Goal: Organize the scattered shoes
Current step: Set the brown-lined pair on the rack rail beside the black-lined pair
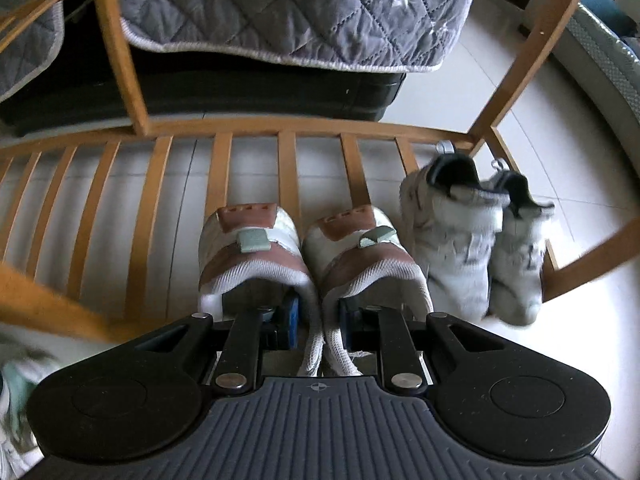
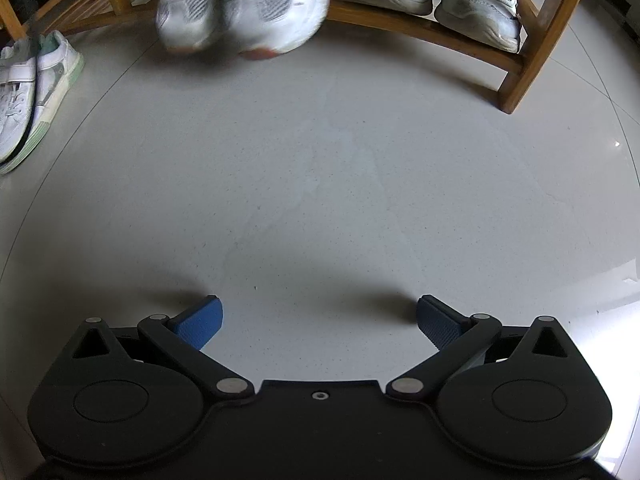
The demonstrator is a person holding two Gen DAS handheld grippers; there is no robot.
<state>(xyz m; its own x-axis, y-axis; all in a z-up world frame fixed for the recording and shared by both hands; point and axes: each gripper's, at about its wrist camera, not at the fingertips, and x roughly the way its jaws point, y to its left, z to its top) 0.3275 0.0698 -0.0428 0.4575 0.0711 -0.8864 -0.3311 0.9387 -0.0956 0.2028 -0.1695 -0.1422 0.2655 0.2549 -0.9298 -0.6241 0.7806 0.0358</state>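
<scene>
Left wrist view: the left gripper (image 1: 318, 322) sits at the lower centre of the frame, its jaws drawn close together on the adjoining inner collars of a pair of white-and-brown sneakers (image 1: 308, 260). One blue pad is tucked inside each shoe opening, so both shoes hang from a single pinch, toes pointing away toward the slats of a wooden shoe rack (image 1: 280, 128). To the right of centre, a pair of grey strap sneakers (image 1: 476, 240) already stands on the slatted shelf. A quilted grey cover (image 1: 280, 12) fills the top of the frame.

Judging by the padded knit collars, the shoes look light and soft at the top and stiffer at the sole. The two collars pressed together give a compliant, fairly grippy hold, though the toes may swing and one shoe could slip out if the pinch loosens.

Right wrist view: the right gripper (image 2: 320, 320) is at the bottom, jaws spread wide with nothing between them, above bare tiled floor (image 2: 320, 180). At the top centre the carried pair appears blurred, seen toe-on, in front of the rack's lower shelf.

This view alone shows a pair of white sneakers with green trim (image 2: 28, 92) lying on the floor at the left edge, seemingly not yet shelved; the left view catches only a blurred corner there. Only the left view shows the pinch itself.
</scene>
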